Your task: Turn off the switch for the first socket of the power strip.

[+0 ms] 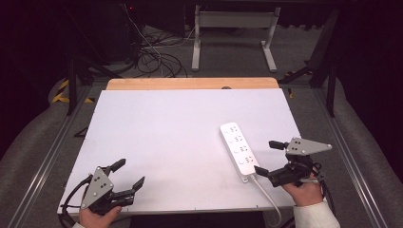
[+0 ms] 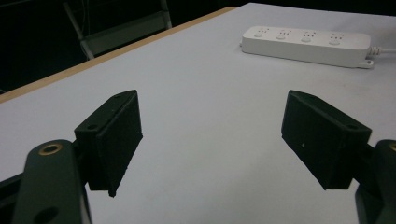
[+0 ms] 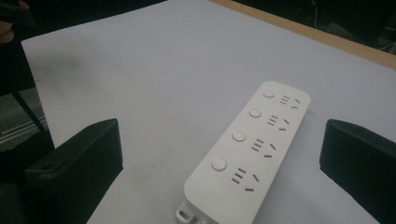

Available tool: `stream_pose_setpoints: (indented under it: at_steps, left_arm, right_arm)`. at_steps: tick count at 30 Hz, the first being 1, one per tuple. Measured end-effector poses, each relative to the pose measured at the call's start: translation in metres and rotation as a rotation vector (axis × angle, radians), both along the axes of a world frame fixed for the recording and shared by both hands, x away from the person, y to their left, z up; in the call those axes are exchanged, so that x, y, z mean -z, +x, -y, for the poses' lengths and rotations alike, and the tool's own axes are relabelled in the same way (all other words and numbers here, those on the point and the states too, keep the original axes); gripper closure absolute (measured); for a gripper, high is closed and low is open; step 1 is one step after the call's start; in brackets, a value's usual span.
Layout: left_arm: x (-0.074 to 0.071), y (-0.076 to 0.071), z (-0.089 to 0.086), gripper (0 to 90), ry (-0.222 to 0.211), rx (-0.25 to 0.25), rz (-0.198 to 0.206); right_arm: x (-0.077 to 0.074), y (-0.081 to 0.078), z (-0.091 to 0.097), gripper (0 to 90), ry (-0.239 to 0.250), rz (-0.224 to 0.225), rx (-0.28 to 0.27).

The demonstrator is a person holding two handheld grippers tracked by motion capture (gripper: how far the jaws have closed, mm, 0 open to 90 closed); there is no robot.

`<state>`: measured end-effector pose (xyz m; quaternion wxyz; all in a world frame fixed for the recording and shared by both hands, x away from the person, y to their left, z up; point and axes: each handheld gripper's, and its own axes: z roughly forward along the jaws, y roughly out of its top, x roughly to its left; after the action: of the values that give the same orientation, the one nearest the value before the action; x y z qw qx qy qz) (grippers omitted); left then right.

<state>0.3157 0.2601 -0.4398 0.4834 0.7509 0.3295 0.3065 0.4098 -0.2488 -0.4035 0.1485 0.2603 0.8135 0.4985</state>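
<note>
With your right tool point(image 1: 269, 157) wide open, straddle the white plastic four-socket power strip's point(image 1: 238, 149) cord end squarely before closing.

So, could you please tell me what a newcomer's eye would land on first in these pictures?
First comes the white power strip with four sockets, lying on the right half of the white table, its cable running off the near edge. Next, the right gripper sits at the strip's near end with jaws wide open and nothing between them. The left gripper rests open at the near left corner.
</note>
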Motion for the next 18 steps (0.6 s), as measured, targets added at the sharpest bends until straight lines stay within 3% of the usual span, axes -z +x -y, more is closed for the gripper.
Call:
stream_pose_setpoints:
  at_steps: [11, 18]
  left_arm:
    - [0.0, 0.0, -0.001, 20.3, 0.003, -0.007, 0.004]
    - [0.0, 0.001, -0.001, 20.3, 0.013, -0.006, 0.007]
  right_arm:
    - [0.019, -0.006, 0.015, 0.0, -0.015, 0.015, 0.037]
    - [0.034, -0.006, 0.021, 0.0, -0.03, -0.002, 0.063]
